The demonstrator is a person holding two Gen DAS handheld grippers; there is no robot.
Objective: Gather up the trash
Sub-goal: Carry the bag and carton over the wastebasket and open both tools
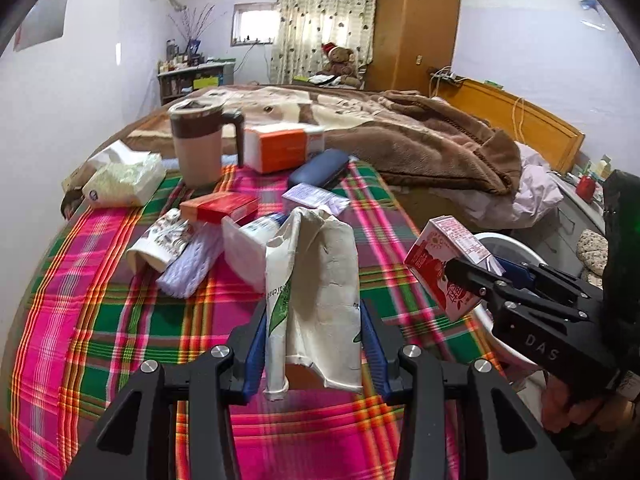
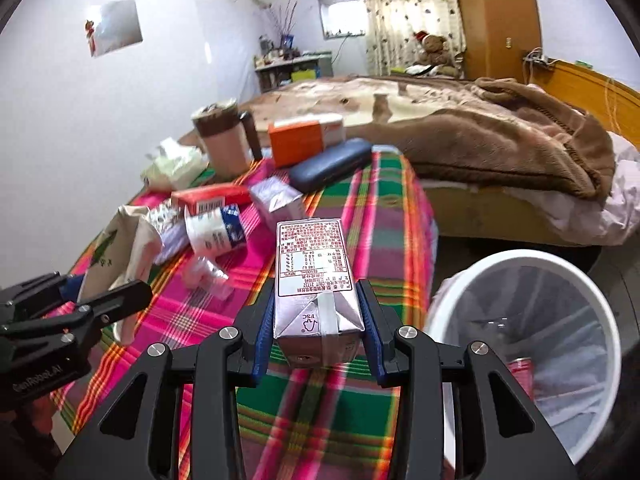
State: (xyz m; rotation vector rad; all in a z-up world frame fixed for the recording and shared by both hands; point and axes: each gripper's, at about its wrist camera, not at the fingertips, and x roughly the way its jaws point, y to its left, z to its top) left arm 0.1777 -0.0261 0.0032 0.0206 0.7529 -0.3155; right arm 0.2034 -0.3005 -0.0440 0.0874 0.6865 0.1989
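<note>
Left tongs (image 1: 314, 344) clamp a crumpled white paper bag (image 1: 316, 288); right tongs (image 2: 318, 332) clamp a red-and-white drink carton (image 2: 314, 268), hiding its base, beside a white bin (image 2: 520, 264) cut off by the frame.

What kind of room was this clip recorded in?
Most likely a lived-in home bedroom: a bed with a brown blanket, a wooden wardrobe, and a teddy bear by the curtains. The clutter sits on a plaid-covered table beside a white bin.

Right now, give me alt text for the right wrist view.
The right gripper grips a small drink carton above the plaid tablecloth. A white lined trash bin stands at right; the left gripper holds a crumpled paper bag.
</note>
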